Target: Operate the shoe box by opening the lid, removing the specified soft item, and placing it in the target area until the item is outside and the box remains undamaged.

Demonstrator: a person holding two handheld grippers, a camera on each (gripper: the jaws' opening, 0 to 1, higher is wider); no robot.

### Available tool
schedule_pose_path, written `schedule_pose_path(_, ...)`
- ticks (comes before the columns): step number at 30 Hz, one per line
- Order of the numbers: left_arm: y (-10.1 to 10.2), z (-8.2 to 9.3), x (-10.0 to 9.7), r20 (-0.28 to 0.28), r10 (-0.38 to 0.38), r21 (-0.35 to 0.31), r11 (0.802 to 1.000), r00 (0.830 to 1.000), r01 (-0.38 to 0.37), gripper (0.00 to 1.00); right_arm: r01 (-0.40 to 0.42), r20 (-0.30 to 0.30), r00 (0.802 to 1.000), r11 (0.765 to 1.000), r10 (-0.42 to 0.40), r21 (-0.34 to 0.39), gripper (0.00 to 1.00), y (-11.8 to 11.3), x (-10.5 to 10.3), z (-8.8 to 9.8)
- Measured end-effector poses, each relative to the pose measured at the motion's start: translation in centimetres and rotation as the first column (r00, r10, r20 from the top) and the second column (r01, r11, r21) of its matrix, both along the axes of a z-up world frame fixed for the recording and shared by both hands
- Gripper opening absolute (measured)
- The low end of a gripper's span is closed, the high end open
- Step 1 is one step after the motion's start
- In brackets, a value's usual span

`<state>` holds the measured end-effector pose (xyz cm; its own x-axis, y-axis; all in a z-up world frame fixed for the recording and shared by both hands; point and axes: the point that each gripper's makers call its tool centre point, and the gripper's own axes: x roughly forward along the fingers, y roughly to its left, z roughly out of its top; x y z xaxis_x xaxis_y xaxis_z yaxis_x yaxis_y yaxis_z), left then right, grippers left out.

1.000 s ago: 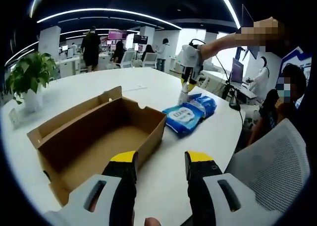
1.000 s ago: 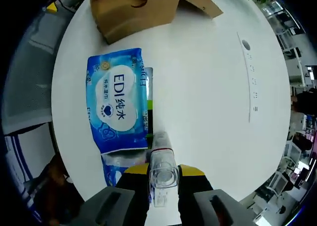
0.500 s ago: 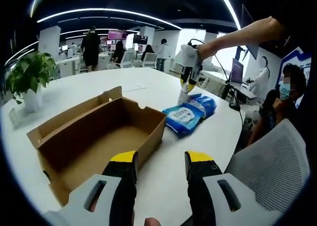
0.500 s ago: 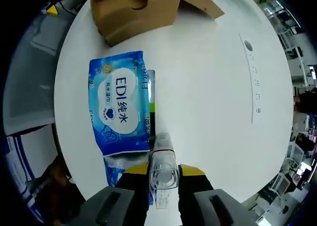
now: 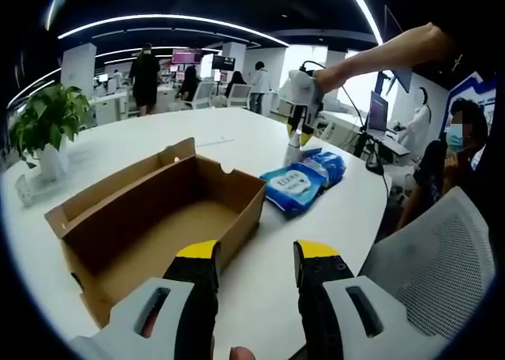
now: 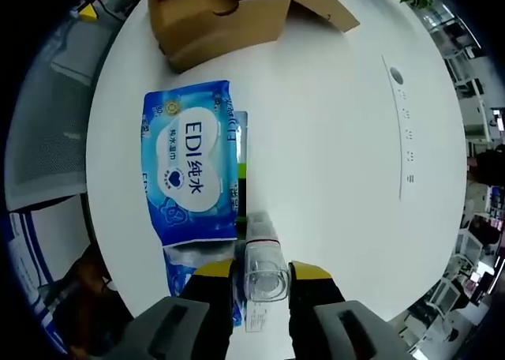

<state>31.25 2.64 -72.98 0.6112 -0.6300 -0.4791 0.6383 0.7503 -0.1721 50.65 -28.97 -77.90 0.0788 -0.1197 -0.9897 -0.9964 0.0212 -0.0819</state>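
White round table, office setting. Shoe box: brown cardboard, open, lid flap folded back at the far side, interior bare; it sits in front of the left gripper in the left gripper view and lies at the top edge of the right gripper view. Left gripper: yellow-tipped jaws parted with a clear gap, nothing between them, held above the table edge near the box's near corner. Wipes pack: blue soft pack with white label, lying flat on the table just beside the box's short end, outside it; a second blue pack lies partly under it on the far side. Right gripper: jaws closed against a clear plastic bottle with white cap, held upright over the table beside the wipes pack; seen from the left gripper view on a person's outstretched arm. Potted plant at the table's far left. Mesh chair back at right.
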Motion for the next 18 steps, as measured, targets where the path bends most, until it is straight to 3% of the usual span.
schedule_pose_path(18, 1.5, 0.3, 0.8, 0.021, 0.072, 0.003, 0.997, 0.997, -0.072, 0.36, 0.012, 0.096, 0.995, 0.999, -0.015, 0.030, 0.32, -0.1, 0.1, 2.0)
